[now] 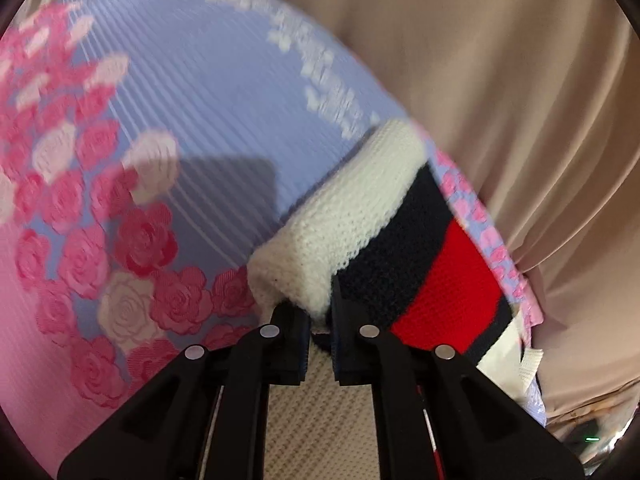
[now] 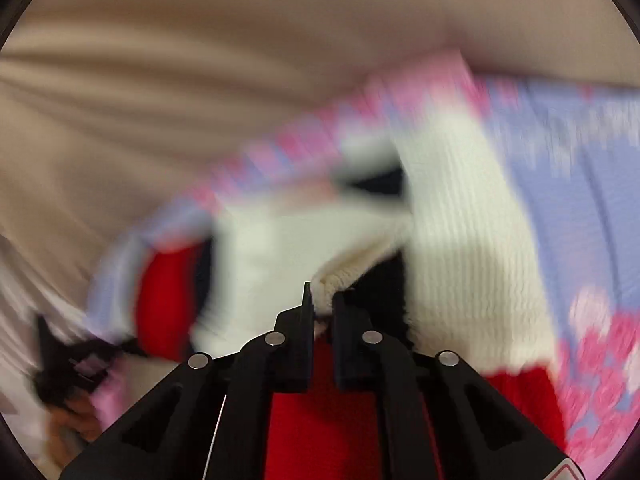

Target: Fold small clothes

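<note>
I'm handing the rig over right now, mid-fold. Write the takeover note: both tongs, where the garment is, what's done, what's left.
Left tongs: shut on the knit sweater, pinching a cream edge beside the navy and red stripes.
Right tongs: shut on a cream edge of the same sweater; this view is motion-blurred.
The sweater is held over the floral mat, near its edge by the beige curtain.
Done: both grips secured, fabric partly doubled over.
Left: lay the fold down flat, release, then finish the remaining folds.

Rose-printed lilac mat [image 1: 192, 128] — beige draped cloth [image 1: 500, 80] beside it.
</note>
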Demonstrator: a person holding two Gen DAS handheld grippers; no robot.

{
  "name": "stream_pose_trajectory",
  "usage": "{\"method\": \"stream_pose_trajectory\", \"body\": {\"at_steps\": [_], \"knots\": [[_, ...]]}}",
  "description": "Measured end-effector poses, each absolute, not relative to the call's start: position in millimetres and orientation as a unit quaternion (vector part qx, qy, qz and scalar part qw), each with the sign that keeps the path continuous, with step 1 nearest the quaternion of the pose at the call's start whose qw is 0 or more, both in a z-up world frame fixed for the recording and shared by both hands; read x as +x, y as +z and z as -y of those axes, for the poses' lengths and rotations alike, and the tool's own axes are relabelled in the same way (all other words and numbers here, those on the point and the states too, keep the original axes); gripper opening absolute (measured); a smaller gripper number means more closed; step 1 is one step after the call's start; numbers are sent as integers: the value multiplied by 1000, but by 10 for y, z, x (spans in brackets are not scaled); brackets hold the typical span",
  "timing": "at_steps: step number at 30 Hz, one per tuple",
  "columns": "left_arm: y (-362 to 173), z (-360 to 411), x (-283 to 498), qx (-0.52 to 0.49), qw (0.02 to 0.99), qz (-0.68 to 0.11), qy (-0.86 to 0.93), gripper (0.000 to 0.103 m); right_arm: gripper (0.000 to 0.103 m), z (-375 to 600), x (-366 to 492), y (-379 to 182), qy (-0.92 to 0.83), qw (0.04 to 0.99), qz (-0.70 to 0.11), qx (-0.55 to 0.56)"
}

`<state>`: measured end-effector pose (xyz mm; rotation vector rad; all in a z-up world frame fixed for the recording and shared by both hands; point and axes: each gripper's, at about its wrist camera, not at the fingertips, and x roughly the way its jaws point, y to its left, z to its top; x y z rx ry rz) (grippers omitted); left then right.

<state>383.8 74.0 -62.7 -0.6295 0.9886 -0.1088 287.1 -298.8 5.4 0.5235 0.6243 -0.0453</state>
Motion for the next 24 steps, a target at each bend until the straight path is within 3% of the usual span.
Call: {"method": "stream_pose_trajectory", "body": {"at_steps": [3, 6, 10, 13, 15, 18, 20, 21, 22, 24], "knots": [[-630, -718, 3866, -275, 840, -466, -49, 8, 6, 3053, 2661, 421, -25, 945, -235, 225], [-786, -629, 3890, -262, 835, -483, -39, 7, 6, 3247, 3096, -323, -91, 897, -381, 204], [-738, -555, 3882, -234, 845, -479, -40, 8, 5, 3249, 2825, -86, -75, 920, -304, 235], [-769, -496, 3905, -223, 848, -479, -39, 9, 5, 3398, 3062, -532, -91, 881, -390, 252], [-714, -467, 3868, -221, 847, -480, -47, 12, 8, 3386, 3021, -453, -90, 886, -378, 254], [-643, -556, 3730, -233, 845, -475, -75, 29, 17, 3349, 2649, -115, -97, 900, -335, 261], [-575, -631, 3558, -214, 854, -469, -74, 48, 27, 3354, 2270, -37, -106, 901, -332, 260], [-541, -700, 3399, -195, 861, -465, -70, 58, 38, 3311, 2115, -37, -114, 899, -336, 256], [-532, -760, 3270, -184, 863, -464, -77, 59, 45, 3271, 1900, -67, -124, 897, -343, 251], [-568, -923, 2940, -158, 860, -478, -86, 61, 46, 3210, 1389, -208, -141, 886, -373, 235]]}}
